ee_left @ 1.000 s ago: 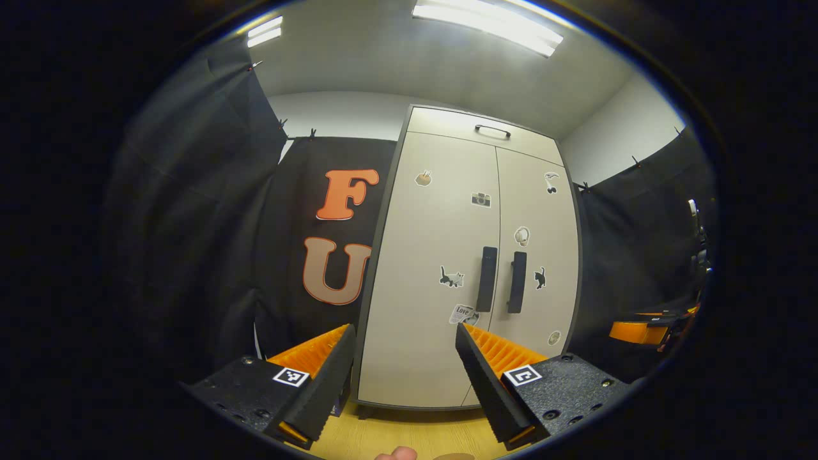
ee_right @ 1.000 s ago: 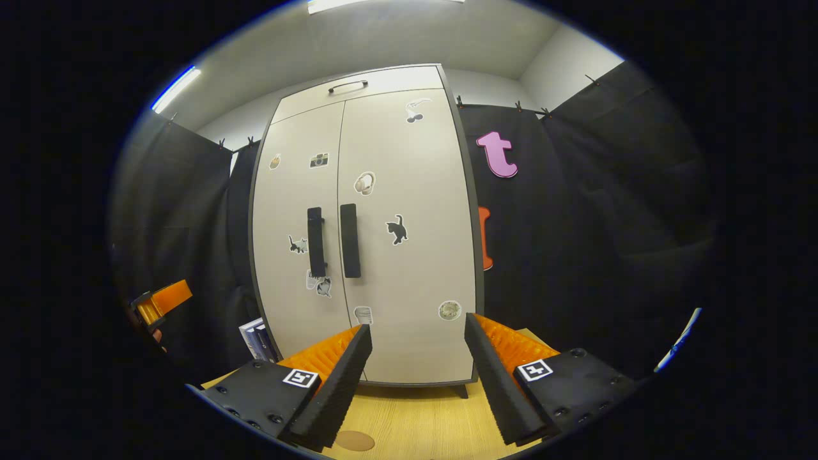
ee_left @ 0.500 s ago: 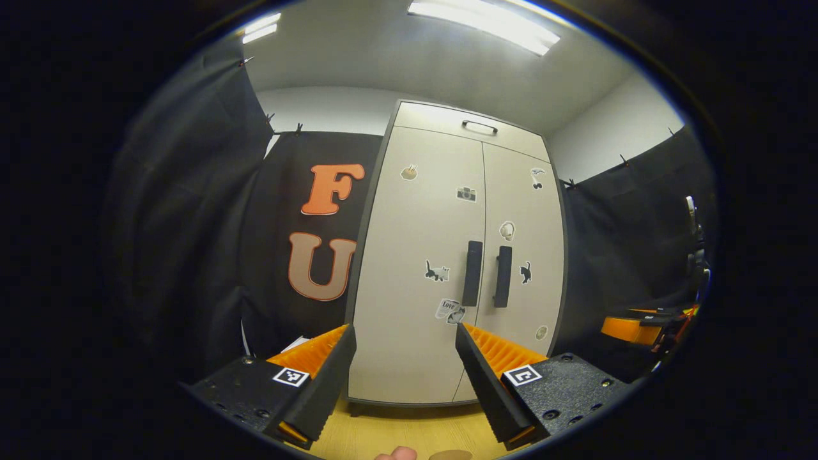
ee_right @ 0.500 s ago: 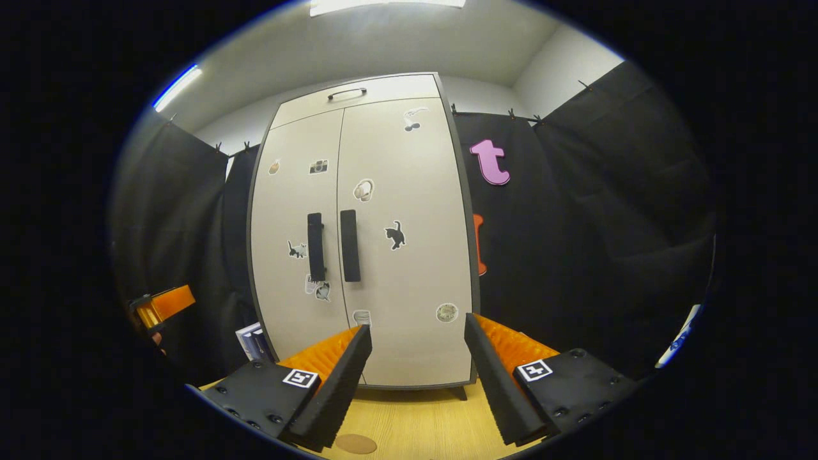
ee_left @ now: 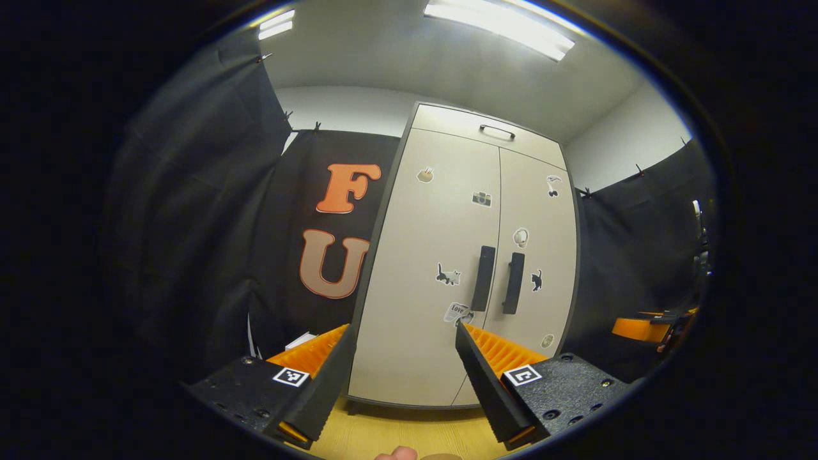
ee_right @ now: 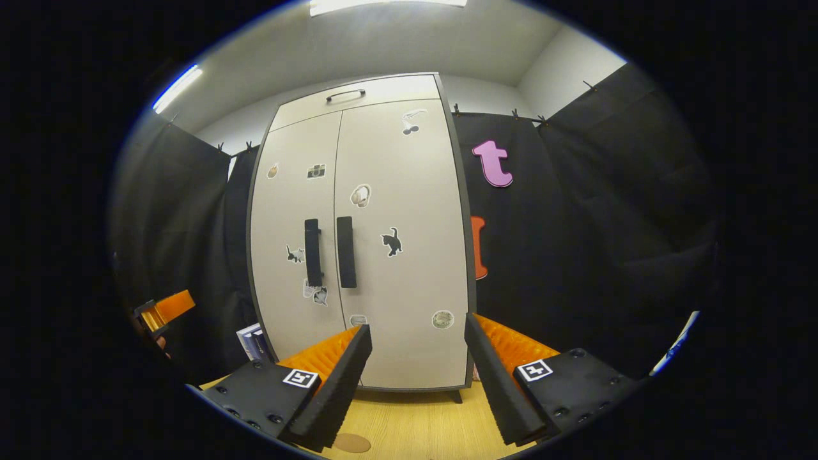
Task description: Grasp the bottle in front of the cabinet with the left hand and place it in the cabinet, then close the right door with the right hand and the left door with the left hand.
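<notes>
The beige two-door cabinet (ee_left: 441, 306) stands on the wooden tabletop with both doors shut and its two black handles (ee_left: 484, 278) side by side. My left gripper (ee_left: 404, 327) is open and holds nothing, pointing at the left door from a short way back. My right gripper (ee_right: 418, 322) is also open and holds nothing, facing the right door (ee_right: 402, 281) of the cabinet (ee_right: 358, 191). The right gripper's orange finger (ee_left: 642, 329) shows at the far right of the left gripper view. The left gripper's finger (ee_right: 163, 310) shows at the far left of the right gripper view.
The light wooden tabletop (ee_right: 415, 421) runs in front of the cabinet and carries a round brown mark (ee_right: 351, 442). A blue and white box (ee_right: 252, 342) stands beside the cabinet's left side. Black cloth walls close in both sides.
Both views have shifted a little, the left one swinging left and then back. The cabinet doors stay shut and both grippers stay open.
</notes>
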`<state>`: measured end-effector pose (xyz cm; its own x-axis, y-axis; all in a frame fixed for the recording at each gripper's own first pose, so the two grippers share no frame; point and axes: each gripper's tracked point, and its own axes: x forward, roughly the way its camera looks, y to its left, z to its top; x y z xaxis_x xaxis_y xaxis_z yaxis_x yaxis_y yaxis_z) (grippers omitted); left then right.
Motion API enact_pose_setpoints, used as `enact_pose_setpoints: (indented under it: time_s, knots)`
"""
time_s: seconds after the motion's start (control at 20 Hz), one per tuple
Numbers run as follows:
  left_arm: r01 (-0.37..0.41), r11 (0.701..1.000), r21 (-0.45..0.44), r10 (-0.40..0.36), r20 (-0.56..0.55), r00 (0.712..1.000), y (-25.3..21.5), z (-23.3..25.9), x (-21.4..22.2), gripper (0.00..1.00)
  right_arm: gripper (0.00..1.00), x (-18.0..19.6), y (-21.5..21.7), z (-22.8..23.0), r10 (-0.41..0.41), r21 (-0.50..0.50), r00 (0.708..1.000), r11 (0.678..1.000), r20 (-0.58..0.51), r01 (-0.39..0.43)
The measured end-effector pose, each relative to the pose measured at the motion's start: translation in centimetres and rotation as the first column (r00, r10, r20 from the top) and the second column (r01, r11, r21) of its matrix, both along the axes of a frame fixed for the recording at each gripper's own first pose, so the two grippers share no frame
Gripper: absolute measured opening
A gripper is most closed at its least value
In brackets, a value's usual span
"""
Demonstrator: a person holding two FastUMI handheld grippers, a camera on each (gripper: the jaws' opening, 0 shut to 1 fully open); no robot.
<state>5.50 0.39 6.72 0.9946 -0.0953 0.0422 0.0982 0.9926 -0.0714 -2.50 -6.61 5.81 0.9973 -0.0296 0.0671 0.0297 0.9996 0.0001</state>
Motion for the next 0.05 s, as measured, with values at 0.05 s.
enact_pose_setpoints:
  time_s: [0.05]
  knots:
    - [0.007,1.0,0.001,-0.007,-0.001,1.0,0.07,0.02,0.02,0.95,0.87,-0.16,0.22,-0.02,-0.003,0.001,1.0,1.0,0.005,0.003]
